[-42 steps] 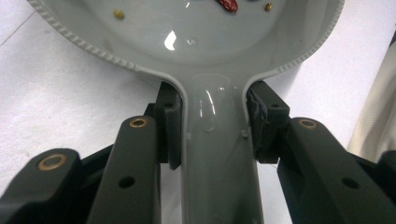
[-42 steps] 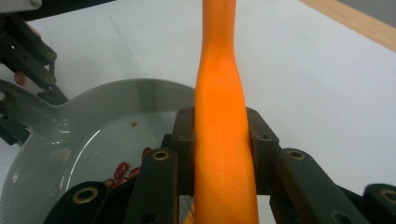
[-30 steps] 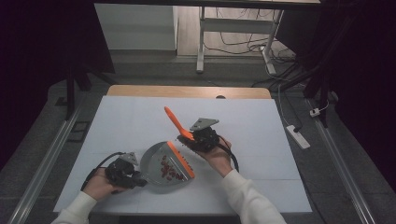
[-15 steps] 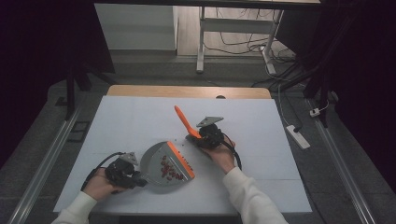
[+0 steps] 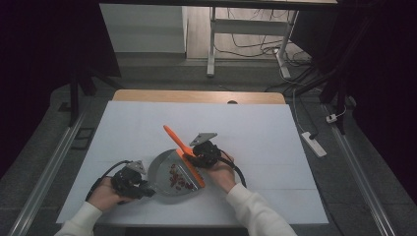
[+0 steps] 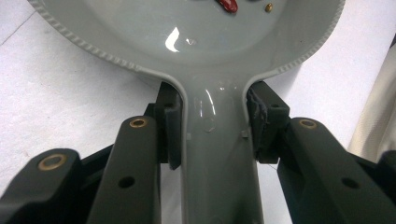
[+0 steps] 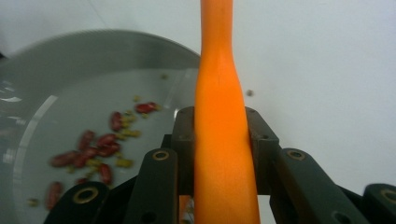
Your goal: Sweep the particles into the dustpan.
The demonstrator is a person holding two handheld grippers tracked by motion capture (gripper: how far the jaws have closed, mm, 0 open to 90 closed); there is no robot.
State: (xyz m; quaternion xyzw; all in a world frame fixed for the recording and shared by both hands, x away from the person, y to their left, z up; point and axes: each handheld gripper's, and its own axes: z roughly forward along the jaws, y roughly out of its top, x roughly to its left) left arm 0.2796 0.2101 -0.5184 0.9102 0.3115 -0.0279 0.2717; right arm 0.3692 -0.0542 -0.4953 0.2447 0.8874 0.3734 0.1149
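A grey dustpan (image 5: pixel 167 172) lies on the white table and holds red beans (image 5: pixel 178 178) and small crumbs. My left gripper (image 5: pixel 142 187) is shut on its handle (image 6: pixel 215 158), the pads pressing both sides. An orange strip (image 5: pixel 194 171) runs along the pan's open right edge; I cannot tell whether it belongs to the pan or to the brush. My right gripper (image 5: pixel 196 155) is shut on an orange brush handle (image 7: pixel 219 140), which slants up and away to the left (image 5: pixel 174 137). In the right gripper view the pan (image 7: pixel 56 70) and beans (image 7: pixel 95 144) lie left of the handle.
The white table surface (image 5: pixel 255 132) stretches around the pan, with a wooden edge (image 5: pixel 196 96) at the far side. On the floor at the right lies a white power strip (image 5: pixel 313 143). Metal table legs (image 5: pixel 212 44) and cables stand beyond.
My right gripper has carried the orange handle left and down toward the dustpan. The left gripper and the pan have stayed put.
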